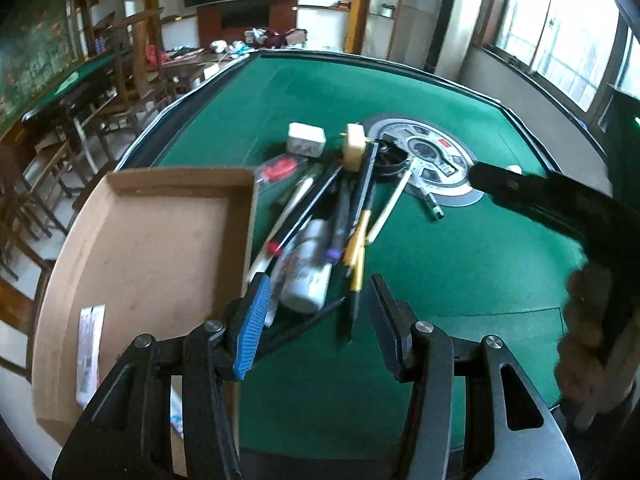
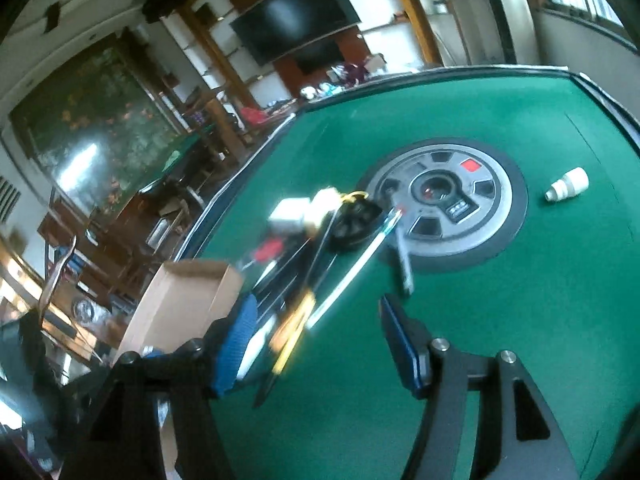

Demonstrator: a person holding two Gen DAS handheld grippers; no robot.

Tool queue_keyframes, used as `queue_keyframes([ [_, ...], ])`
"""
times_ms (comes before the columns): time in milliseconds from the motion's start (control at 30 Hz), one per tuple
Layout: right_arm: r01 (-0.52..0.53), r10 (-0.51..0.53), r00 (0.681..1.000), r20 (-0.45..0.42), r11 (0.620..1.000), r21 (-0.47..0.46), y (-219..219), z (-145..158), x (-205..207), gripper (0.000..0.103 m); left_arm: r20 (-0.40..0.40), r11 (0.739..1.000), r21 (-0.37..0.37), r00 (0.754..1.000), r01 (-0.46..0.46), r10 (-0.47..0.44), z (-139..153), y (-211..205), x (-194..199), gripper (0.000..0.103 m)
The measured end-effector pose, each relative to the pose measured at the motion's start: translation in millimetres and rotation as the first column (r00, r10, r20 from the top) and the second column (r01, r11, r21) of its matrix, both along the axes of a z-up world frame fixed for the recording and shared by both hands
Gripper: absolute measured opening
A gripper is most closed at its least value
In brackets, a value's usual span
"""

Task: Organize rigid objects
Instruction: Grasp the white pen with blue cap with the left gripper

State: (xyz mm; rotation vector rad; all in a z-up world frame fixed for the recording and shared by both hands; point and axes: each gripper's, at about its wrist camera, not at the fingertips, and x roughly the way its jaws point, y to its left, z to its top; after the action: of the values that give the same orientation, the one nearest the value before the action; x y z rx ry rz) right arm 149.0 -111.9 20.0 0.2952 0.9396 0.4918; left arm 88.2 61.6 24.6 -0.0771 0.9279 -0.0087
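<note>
A pile of pens, pencils and small tools (image 1: 320, 216) lies on the green table, with a white bottle (image 1: 306, 276) at its near end. A white box (image 1: 306, 140) and a yellow block (image 1: 354, 146) sit at the far end. My left gripper (image 1: 316, 300) is open, just short of the bottle and empty. The right gripper shows as a black arm (image 1: 560, 204) at the right. In the right wrist view the pile (image 2: 304, 276) is blurred and my right gripper (image 2: 316, 320) is open and empty above it.
An open cardboard box (image 1: 152, 248) stands left of the pile, also in the right wrist view (image 2: 180, 300). A round grey console (image 2: 444, 200) sits in the table's middle. A small white fitting (image 2: 568, 186) lies at the right. Chairs and tables stand beyond the left edge.
</note>
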Motion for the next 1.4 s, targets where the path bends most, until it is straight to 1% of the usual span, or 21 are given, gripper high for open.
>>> queue_keyframes([
  [33, -0.006, 0.006, 1.000, -0.010, 1.000, -0.024, 0, -3, 12, 0.064, -0.001, 1.000, 0.006, 1.000, 0.008, -0.008, 1, -4, 4, 0.050],
  [100, 0.016, -0.017, 1.000, -0.025, 0.998, -0.060, -4, -12, 31, 0.064, -0.001, 1.000, 0.016, 1.000, 0.018, -0.018, 2, -10, 11, 0.050],
  [167, 0.010, -0.014, 0.998, -0.058, 0.997, -0.076, -3, -29, 50, 0.064, -0.012, 0.999, 0.026, 0.999, 0.031, -0.031, -1, -16, 21, 0.050],
  [300, 0.017, -0.020, 0.992, -0.126, 0.999, -0.027, -11, -61, 65, 0.063, -0.035, 0.999, 0.021, 0.998, 0.050, -0.049, -10, -22, 33, 0.050],
  [367, 0.021, -0.023, 0.990, -0.141, 1.000, -0.017, -13, -69, 66, 0.052, -0.047, 0.998, 0.031, 0.998, 0.052, -0.051, -14, -25, 40, 0.050],
  [433, 0.030, -0.039, 0.993, -0.116, 0.997, -0.072, -12, -70, 65, 0.050, -0.062, 0.998, 0.026, 0.997, 0.056, -0.054, -18, -28, 49, 0.050],
  [467, 0.027, -0.036, 0.992, -0.117, 0.996, -0.081, -11, -71, 65, 0.044, -0.068, 0.998, 0.025, 0.996, 0.057, -0.056, -20, -30, 53, 0.050],
  [533, 0.021, -0.031, 0.993, -0.115, 0.996, -0.087, -9, -74, 66, 0.038, -0.077, 0.998, 0.031, 0.995, 0.061, -0.058, -22, -34, 60, 0.050],
  [567, 0.011, -0.022, 0.995, -0.102, 0.994, -0.104, -5, -72, 65, 0.034, -0.081, 0.997, 0.037, 0.995, 0.063, -0.060, -23, -36, 63, 0.050],
  [633, 0.007, -0.019, 0.996, -0.093, 0.992, -0.126, -2, -71, 64, 0.031, -0.099, 0.996, 0.055, 0.993, 0.067, -0.061, -24, -41, 70, 0.050],
  [700, 0.007, -0.023, 0.996, -0.084, 0.982, -0.187, 3, -70, 65, 0.020, -0.116, 0.996, 0.058, 0.991, 0.071, -0.064, -26, -43, 76, 0.050],
  [733, 0.016, -0.036, 0.995, -0.092, 0.978, -0.209, 1, -70, 65, 0.010, -0.124, 0.995, 0.056, 0.990, 0.077, -0.070, -27, -45, 80, 0.050],
  [767, 0.024, -0.047, 0.993, -0.109, 0.978, -0.206, -2, -70, 65, 0.008, -0.133, 0.995, 0.065, 0.989, 0.078, -0.069, -28, -46, 84, 0.050],
  [900, 0.066, -0.097, 0.977, -0.191, 0.985, -0.162, -28, -70, 61, 0.008, -0.137, 0.991, 0.095, 0.987, 0.094, -0.081, -28, -55, 95, 0.050],
  [967, 0.106, -0.137, 0.968, -0.208, 0.982, -0.156, -43, -68, 55, 0.007, -0.137, 0.988, 0.106, 0.986, 0.109, -0.095, -30, -62, 106, 0.050],
  [1033, 0.128, -0.159, 0.962, -0.221, 0.981, -0.147, -53, -69, 51, 0.007, -0.167, 0.986, 0.106, 0.980, 0.125, -0.107, -38, -69, 119, 0.050],
  [1167, 0.139, -0.163, 0.956, -0.243, 0.984, -0.114, -60, -73, 53, 0.007, -0.190, 0.976, 0.132, 0.970, 0.176, -0.149, -54, -88, 138, 0.050],
  [1200, 0.135, -0.160, 0.957, -0.242, 0.984, -0.114, -61, -73, 54, 0.007, -0.188, 0.971, 0.143, 0.969, 0.190, -0.162, -56, -93, 141, 0.050],
  [1233, 0.135, -0.159, 0.958, -0.240, 0.984, -0.115, -61, -73, 54, 0.007, -0.192, 0.965, 0.170, 0.967, 0.202, -0.169, -60, -99, 146, 0.050],
  [1300, 0.136, -0.160, 0.958, -0.239, 0.984, -0.114, -61, -73, 54, 0.007, -0.211, 0.956, 0.202, 0.962, 0.214, -0.171, -66, -109, 153, 0.050],
  [1400, 0.139, -0.161, 0.956, -0.246, 0.985, -0.102, -63, -73, 54, 0.007, -0.211, 0.936, 0.261, 0.960, 0.238, -0.185, -74, -121, 159, 0.050],
])
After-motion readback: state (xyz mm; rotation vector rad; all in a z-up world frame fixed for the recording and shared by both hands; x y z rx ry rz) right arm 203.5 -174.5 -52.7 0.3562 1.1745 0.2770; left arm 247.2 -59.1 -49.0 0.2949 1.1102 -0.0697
